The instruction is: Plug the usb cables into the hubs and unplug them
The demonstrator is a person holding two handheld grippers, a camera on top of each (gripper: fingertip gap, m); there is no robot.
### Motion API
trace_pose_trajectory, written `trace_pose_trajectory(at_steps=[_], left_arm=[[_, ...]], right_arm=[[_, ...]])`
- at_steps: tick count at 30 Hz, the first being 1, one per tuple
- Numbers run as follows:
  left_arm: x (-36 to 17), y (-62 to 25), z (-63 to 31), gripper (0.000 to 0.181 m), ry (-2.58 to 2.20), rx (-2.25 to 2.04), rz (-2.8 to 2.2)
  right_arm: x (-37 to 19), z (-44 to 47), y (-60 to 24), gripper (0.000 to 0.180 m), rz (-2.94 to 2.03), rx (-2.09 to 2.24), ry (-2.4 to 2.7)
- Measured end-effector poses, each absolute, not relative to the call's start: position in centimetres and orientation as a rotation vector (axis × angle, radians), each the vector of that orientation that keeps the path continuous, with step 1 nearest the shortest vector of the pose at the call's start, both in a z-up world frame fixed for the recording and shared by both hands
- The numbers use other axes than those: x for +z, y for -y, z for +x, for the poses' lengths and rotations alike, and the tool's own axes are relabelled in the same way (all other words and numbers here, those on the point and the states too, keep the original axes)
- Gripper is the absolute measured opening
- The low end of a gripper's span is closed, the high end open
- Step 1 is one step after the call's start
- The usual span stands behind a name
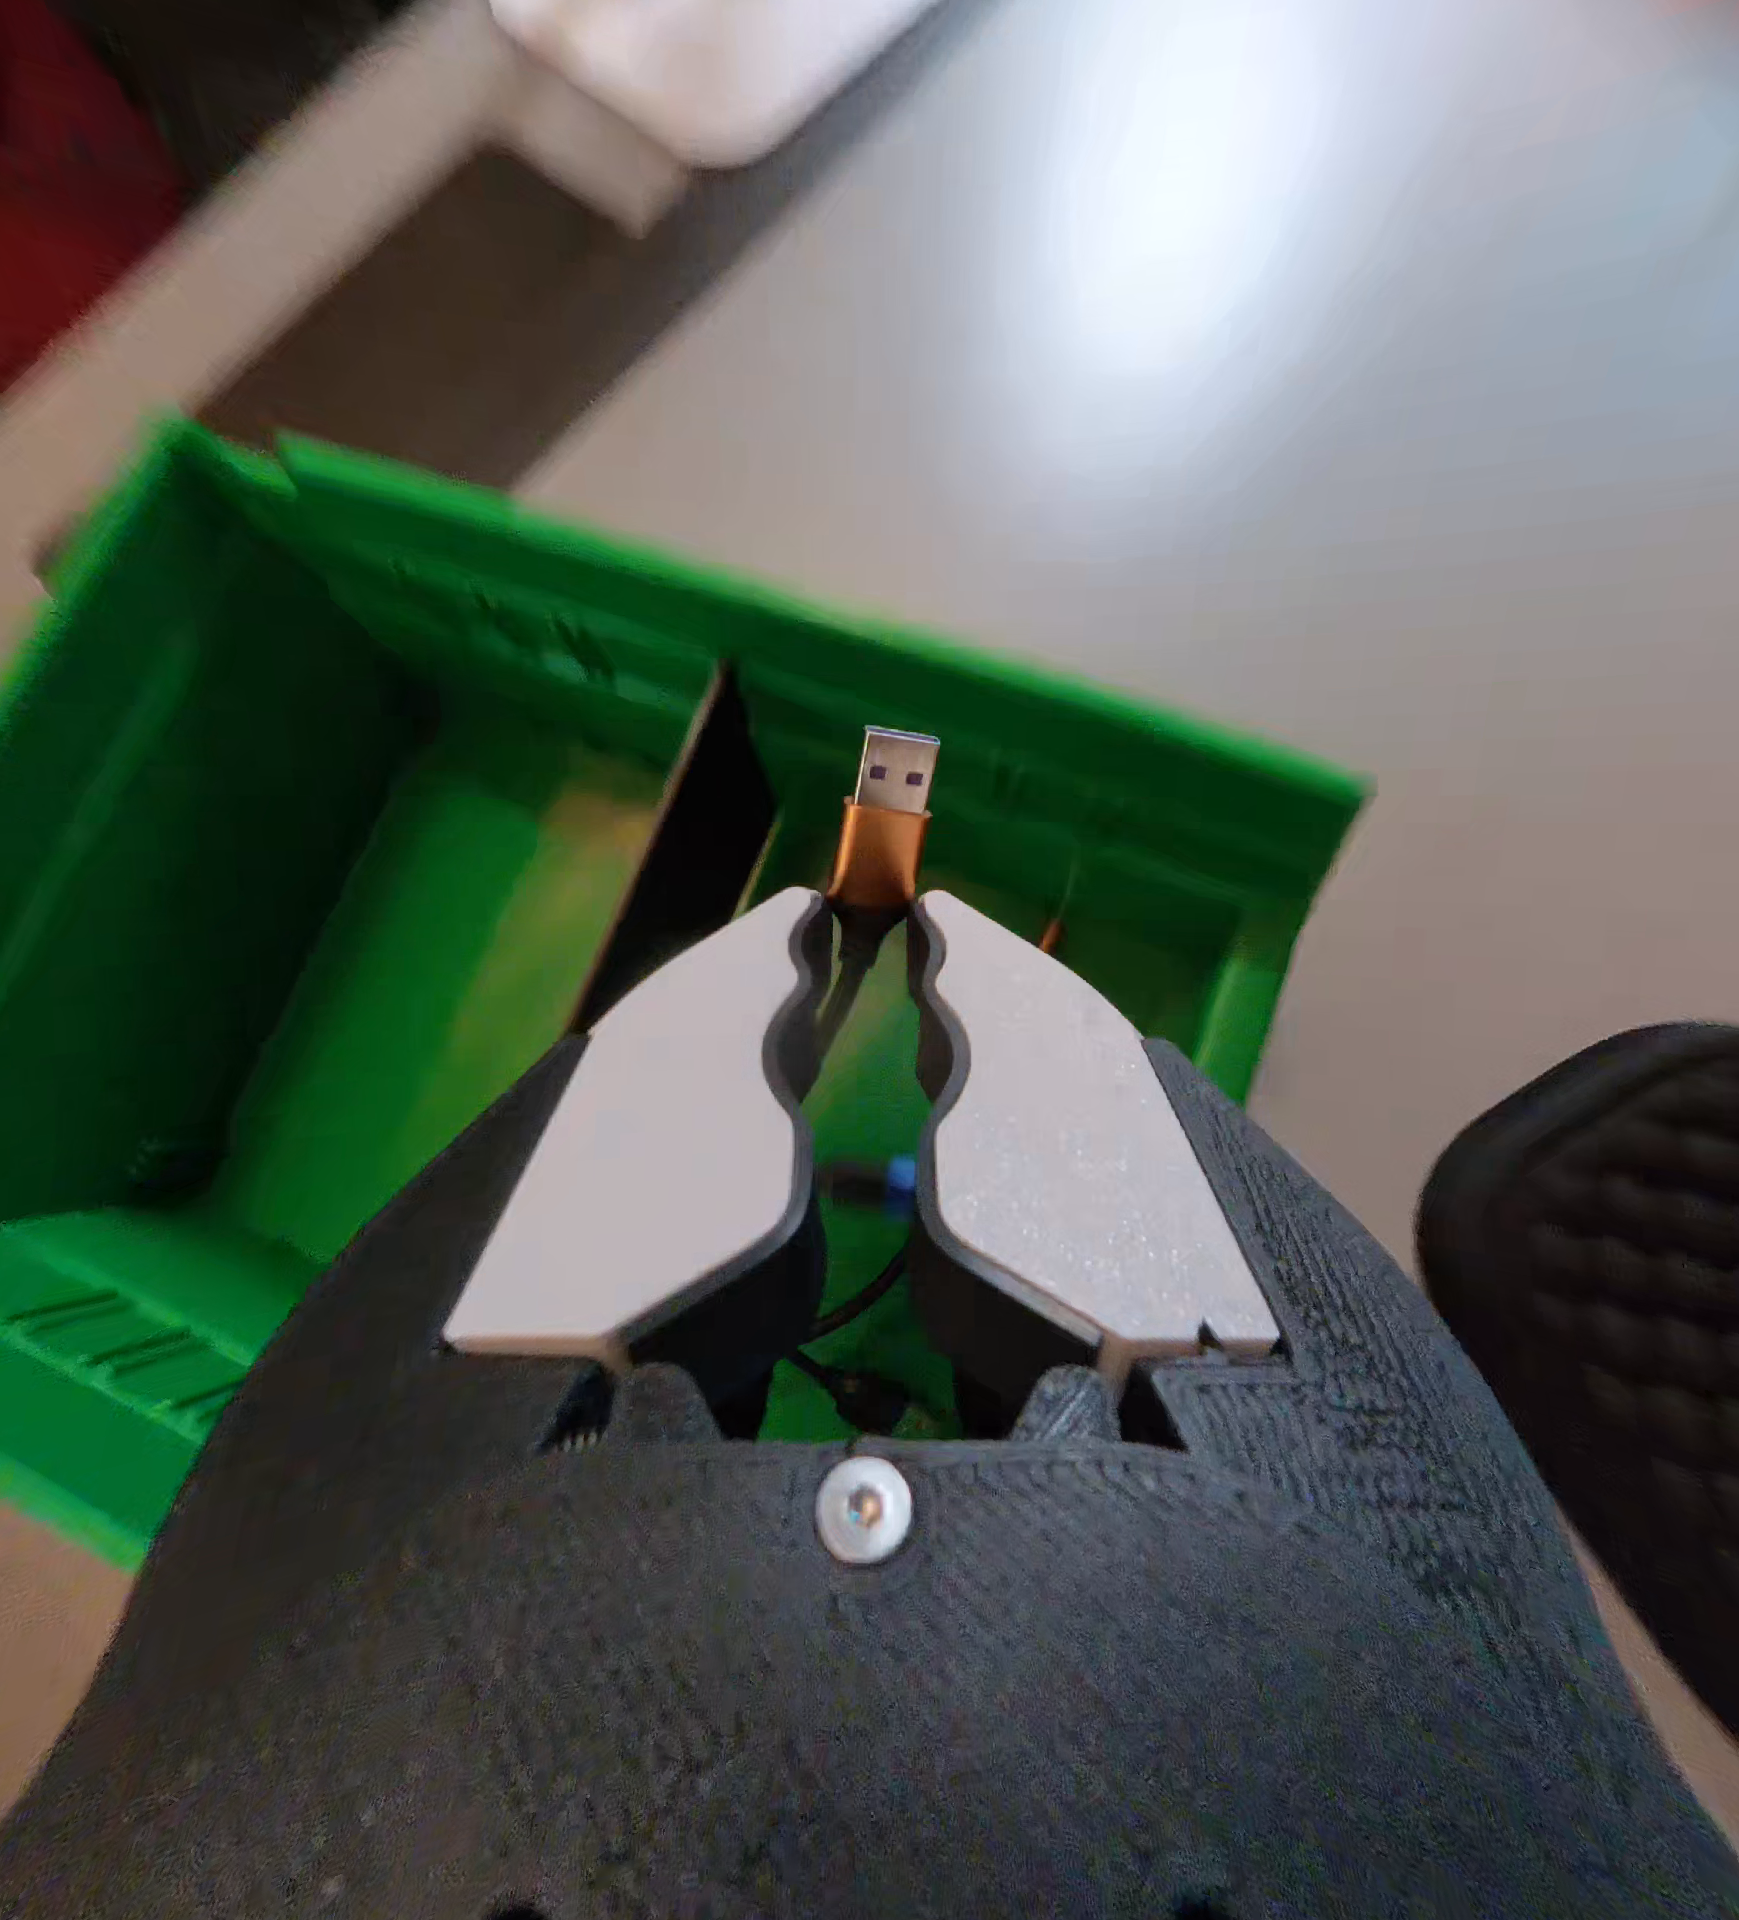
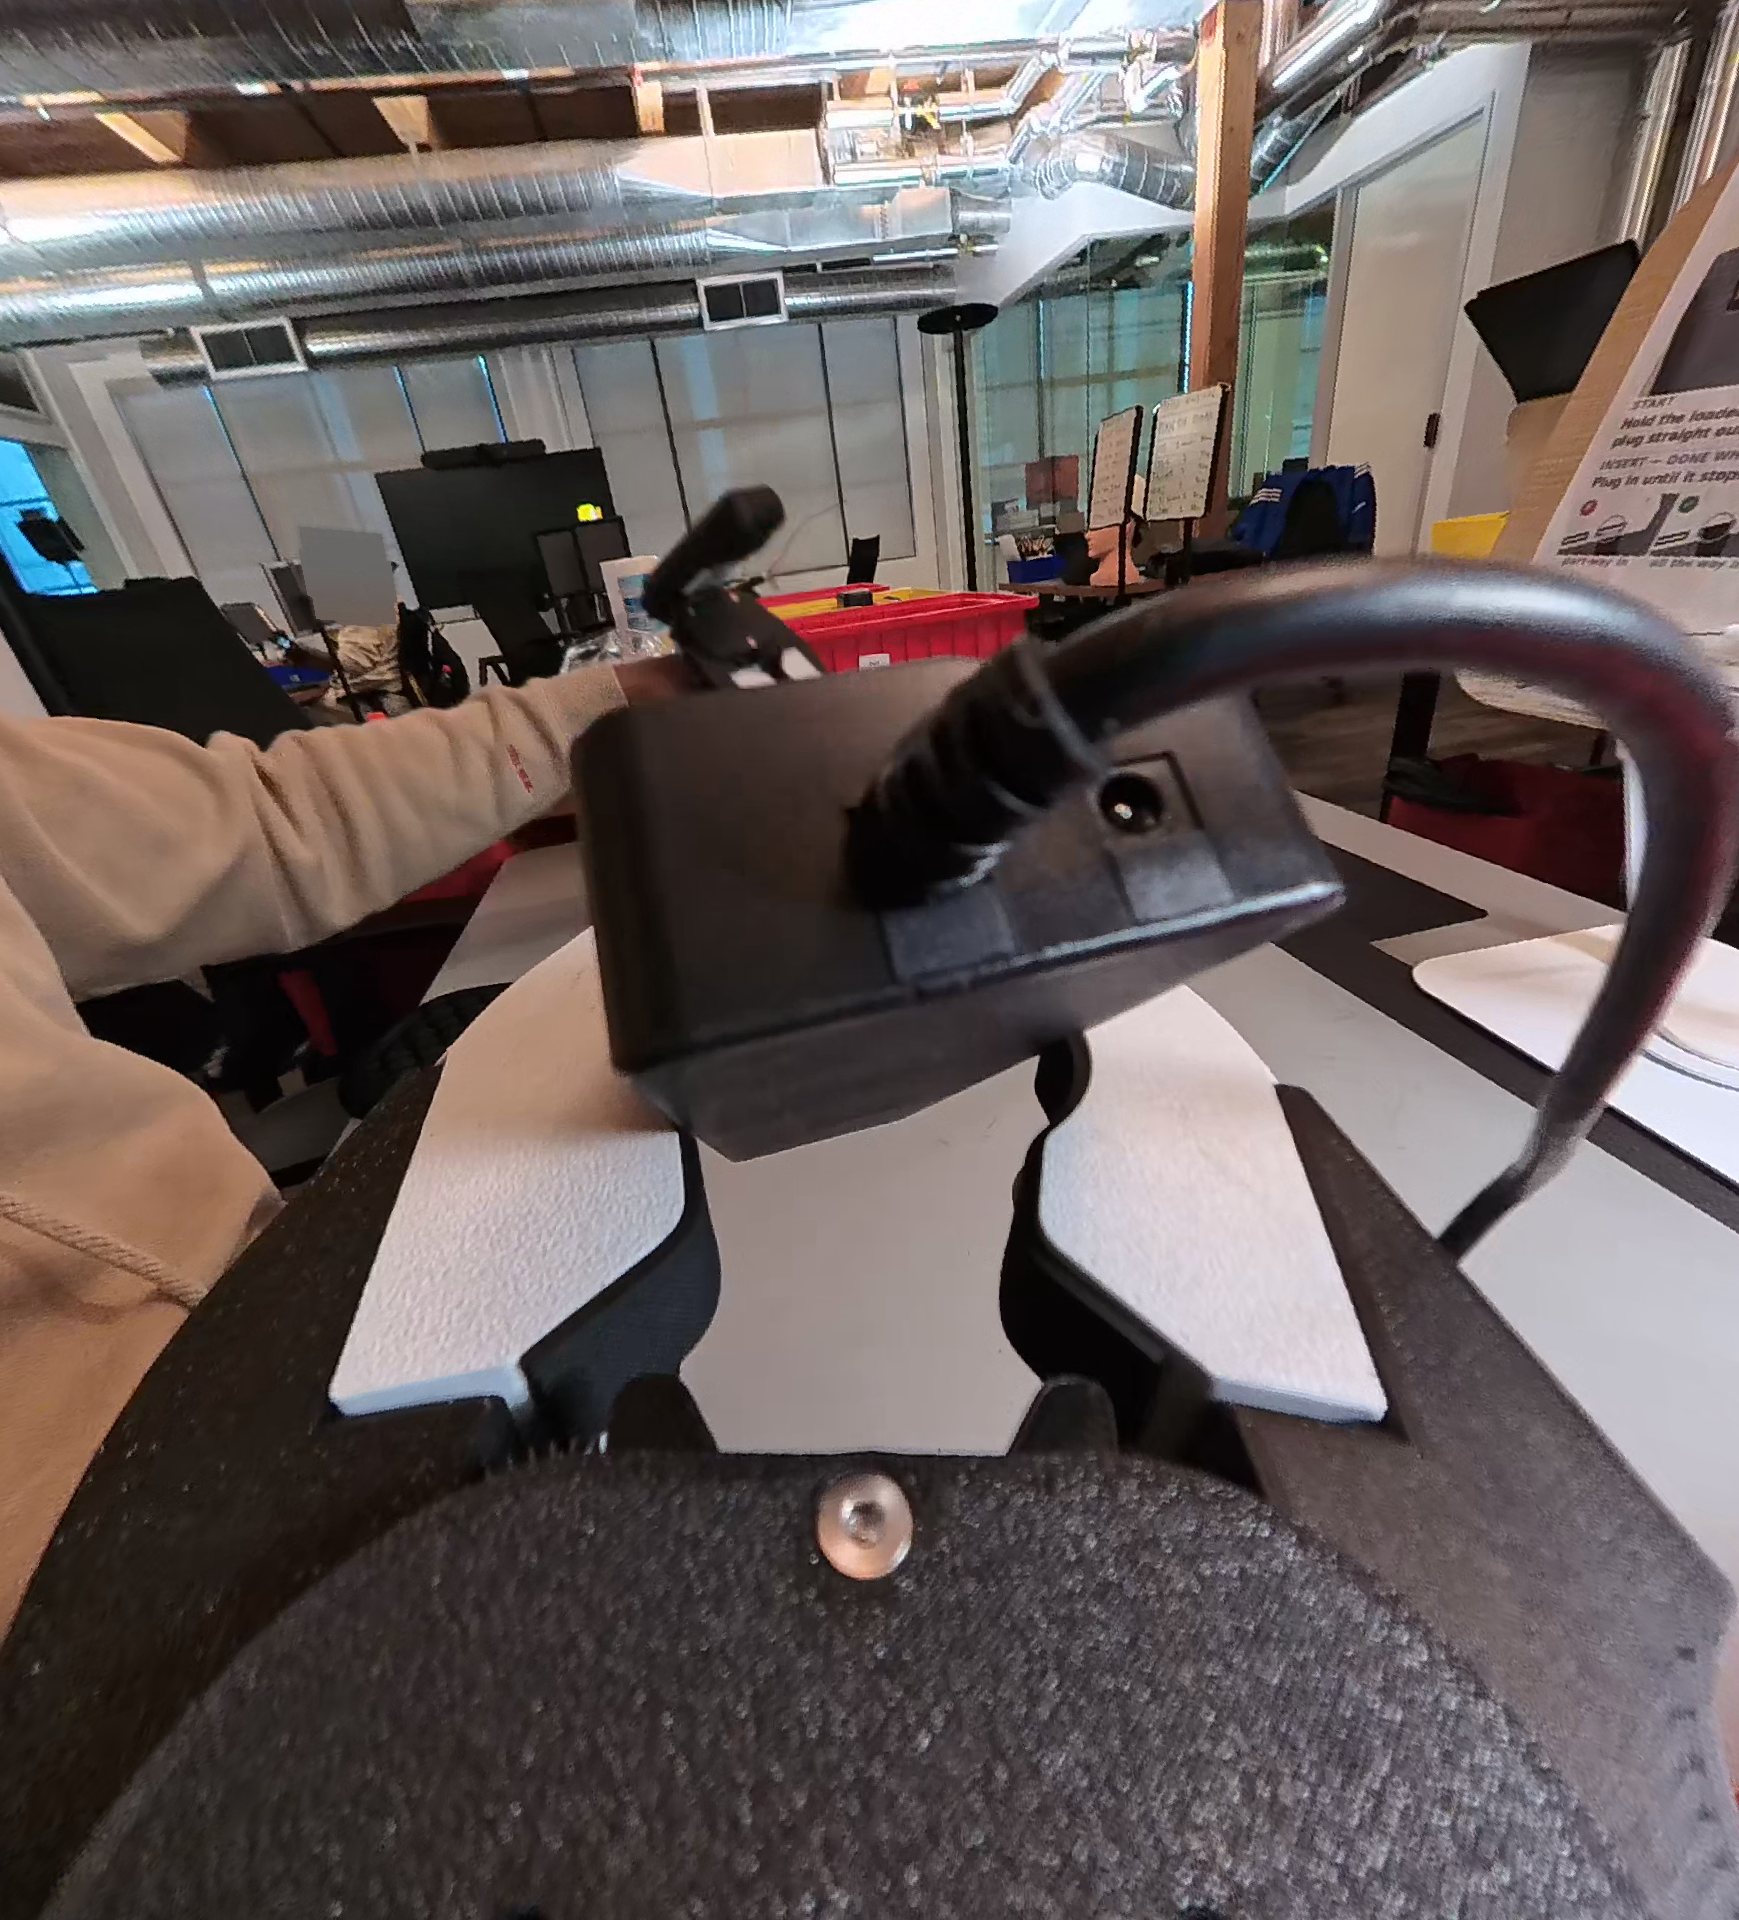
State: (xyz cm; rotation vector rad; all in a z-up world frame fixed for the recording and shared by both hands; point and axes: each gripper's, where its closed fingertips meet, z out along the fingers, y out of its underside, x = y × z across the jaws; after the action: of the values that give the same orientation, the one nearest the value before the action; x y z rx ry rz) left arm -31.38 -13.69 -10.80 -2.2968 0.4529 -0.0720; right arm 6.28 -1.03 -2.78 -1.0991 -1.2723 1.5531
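In the left wrist view my left gripper (image 1: 870,914) is shut on a USB cable with an orange plug (image 1: 880,847). The silver connector tip points up and away, held above a green bin (image 1: 221,831). The cable's black cord runs down between the fingers (image 1: 657,1122). In the right wrist view my right gripper (image 2: 860,1081) is shut on a black USB hub (image 2: 844,883), held tilted above the white table (image 2: 1623,1351). The hub's own thick black cord (image 2: 1571,665) arches from its end to the right and down. The left gripper (image 2: 730,613) shows far off behind the hub.
The green bin has a dark divider (image 1: 699,831) and holds more cables (image 1: 865,1184). A black chair back (image 1: 1654,1330) is at the right. A person's beige sleeve (image 2: 221,831) reaches across at left. A white mat (image 2: 1623,1018) and an instruction board (image 2: 1696,416) stand at right.
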Motion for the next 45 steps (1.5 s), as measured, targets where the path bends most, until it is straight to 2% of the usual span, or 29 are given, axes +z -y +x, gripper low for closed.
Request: trace_pose_trajectory(at_steps=[7, 14, 19, 25, 30, 35, 41, 45], left_arm=[[0.4, 14.7, -29.0, 0.015, -0.488, -0.01, -1.959], [5.2, 15.0, -20.8, 0.015, -0.643, -0.087, -1.844], [2.1, 14.4, -12.6, 0.014, -0.781, -0.32, -1.874], [-6.2, 12.5, -5.4, 0.014, -0.851, -0.626, -1.958], [-12.9, 10.2, -2.2, 0.014, -0.844, -0.799, -2.038], [-17.0, 8.5, -0.5, 0.015, -0.856, -0.804, -2.09], [-17.1, 7.8, -1.2, 0.014, -0.839, -0.708, -2.055], [-12.6, 4.9, -5.1, 0.014, -0.74, -0.304, -1.924]], right_arm=[[-2.5, 6.3, 1.3, 0.065, -1.083, 1.532, 1.274], [-2.2, 6.8, 1.7, 0.065, -1.037, 1.585, 1.275], [-2.1, 7.3, 2.7, 0.067, -0.966, 1.644, 1.319], [-2.8, 7.1, 3.6, 0.067, -0.948, 1.66, 1.386], [-3.3, 6.9, 4.0, 0.067, -0.955, 1.674, 1.415], [-3.9, 6.9, 4.2, 0.067, -0.967, 1.653, 1.437], [-4.5, 6.7, 3.8, 0.067, -0.994, 1.632, 1.443], [-4.6, 6.6, 3.2, 0.067, -1.016, 1.618, 1.419]])
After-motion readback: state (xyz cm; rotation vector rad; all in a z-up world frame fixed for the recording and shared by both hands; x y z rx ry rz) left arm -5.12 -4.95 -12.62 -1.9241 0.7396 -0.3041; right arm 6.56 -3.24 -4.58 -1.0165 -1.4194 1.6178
